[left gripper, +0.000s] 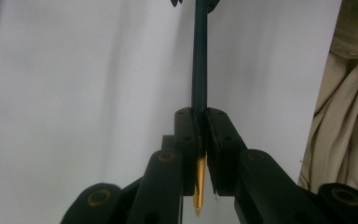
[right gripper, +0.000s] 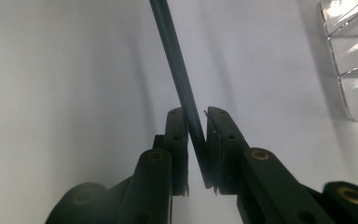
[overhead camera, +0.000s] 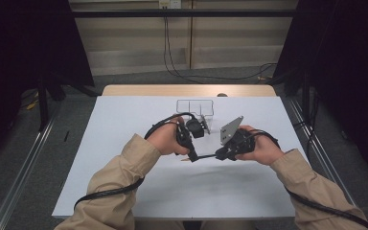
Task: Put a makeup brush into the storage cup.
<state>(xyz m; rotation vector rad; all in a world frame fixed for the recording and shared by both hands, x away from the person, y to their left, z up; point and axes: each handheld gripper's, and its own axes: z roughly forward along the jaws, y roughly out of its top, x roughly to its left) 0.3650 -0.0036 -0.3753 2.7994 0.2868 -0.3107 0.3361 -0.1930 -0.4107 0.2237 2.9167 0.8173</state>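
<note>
Dark teal and slim, with a gold-coloured conical tip, the pen [left gripper: 199, 70] is suspended above the white desk [overhead camera: 124, 124] between both tools, running roughly level from one to the other.

Left tool [left gripper: 199, 140]: clenched on the pen near its tip end. In the left gripper view the gold tip projects back past the pads toward the camera, and the barrel runs away toward the other hand.

Right tool [right gripper: 196, 140]: its jaws flank the barrel. The left pad appears to touch it, while a narrow gap remains on the right side. Judgement: grasping lightly at best, and the firmness of this hold cannot be confirmed.

Risks noted:
- The barrel crosses the right tool at a slant rather than square to the pads. If the left tool lets go before the right has closed fully, the pen is likely to pivot or slide out and drop to the desk.
- Both tools bear on a thin rigid barrel. Any pull or twist out of line could bend it or lever it out of one grip.
- The gold tip sits exposed beside the left pads. Further closing or a shift could scrape it.

Farther off, a clear plastic divided holder [overhead camera: 195, 108] stands on the desk beyond the hands, well apart from the pen.

Markings: no brand, label or legible writing is visible on the pen, the tools or the holder.
</note>
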